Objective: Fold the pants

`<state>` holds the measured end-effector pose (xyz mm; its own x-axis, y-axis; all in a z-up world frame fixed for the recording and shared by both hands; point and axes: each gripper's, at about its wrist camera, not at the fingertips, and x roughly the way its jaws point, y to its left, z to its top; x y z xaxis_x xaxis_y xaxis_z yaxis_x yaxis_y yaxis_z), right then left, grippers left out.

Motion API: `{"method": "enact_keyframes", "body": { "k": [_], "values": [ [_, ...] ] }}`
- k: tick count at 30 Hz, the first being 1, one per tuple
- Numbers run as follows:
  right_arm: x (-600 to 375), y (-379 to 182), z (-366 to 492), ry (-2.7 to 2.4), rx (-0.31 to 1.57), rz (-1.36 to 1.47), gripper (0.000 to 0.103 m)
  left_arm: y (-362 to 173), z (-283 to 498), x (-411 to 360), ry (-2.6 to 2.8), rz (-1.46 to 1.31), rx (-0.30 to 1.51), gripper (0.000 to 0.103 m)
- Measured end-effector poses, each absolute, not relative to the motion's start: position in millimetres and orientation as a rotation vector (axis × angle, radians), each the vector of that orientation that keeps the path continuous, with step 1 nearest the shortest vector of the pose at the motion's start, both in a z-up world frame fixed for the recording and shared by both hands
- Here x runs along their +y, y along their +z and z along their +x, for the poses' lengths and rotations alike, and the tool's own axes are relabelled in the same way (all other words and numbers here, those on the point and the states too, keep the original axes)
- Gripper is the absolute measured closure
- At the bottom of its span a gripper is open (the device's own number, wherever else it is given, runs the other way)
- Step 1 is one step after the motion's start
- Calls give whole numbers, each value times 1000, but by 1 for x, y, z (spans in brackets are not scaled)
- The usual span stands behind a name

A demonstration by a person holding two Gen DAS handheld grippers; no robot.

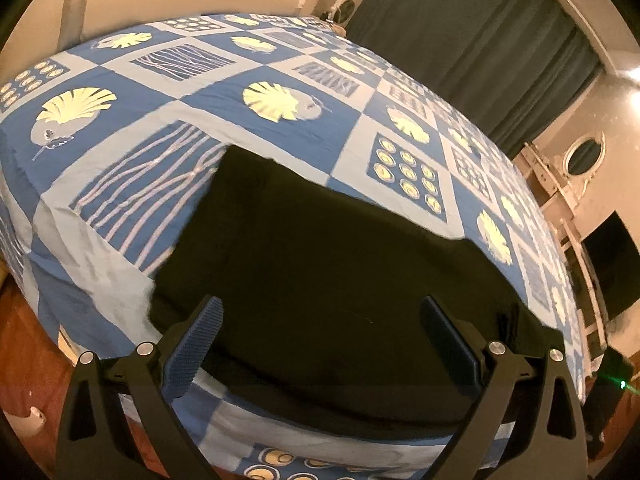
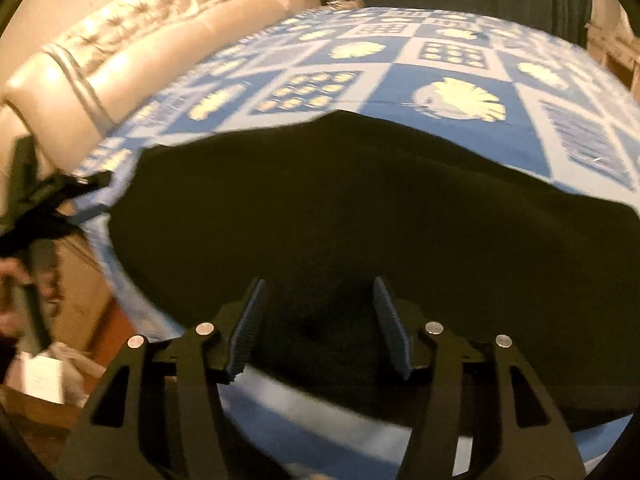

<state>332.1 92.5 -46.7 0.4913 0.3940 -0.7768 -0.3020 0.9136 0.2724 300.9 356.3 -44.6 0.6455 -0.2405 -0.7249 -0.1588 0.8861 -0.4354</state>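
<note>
The black pants (image 1: 320, 264) lie flat on the bed's blue patterned cover (image 1: 296, 120), near its front edge. My left gripper (image 1: 320, 340) is open and empty, its blue pads wide apart just above the pants' near edge. In the right wrist view the pants (image 2: 360, 208) spread wide across the cover (image 2: 440, 80). My right gripper (image 2: 320, 324) is open and empty, hovering over the pants' near edge. The left gripper (image 2: 52, 196) shows blurred at the far left there, beside the pants' left end.
A cream tufted headboard (image 2: 140, 40) stands behind the bed. Dark curtains (image 1: 480, 40) hang at the far side. A white dresser with an oval mirror (image 1: 584, 156) stands at the right. Wooden floor (image 1: 24, 344) and a box with papers (image 2: 44, 380) lie beside the bed.
</note>
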Motion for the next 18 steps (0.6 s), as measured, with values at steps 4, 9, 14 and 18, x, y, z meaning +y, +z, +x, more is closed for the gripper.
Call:
{"method": "enact_keyframes", "body": {
  "k": [4,9,14,18],
  "values": [
    [84,-34,312,546,906,270,35,-41,300,388,-37,-559,852,5],
    [66,-42,290,597,874,366,33,-52,303,431,-9,-625,879,5],
    [42,-62,292,573,911,537,33,-75,324,449,-125,-725,955,5],
    [29,-72,294,557,923,623,33,-90,343,450,-252,-745,1039,5]
  ]
}}
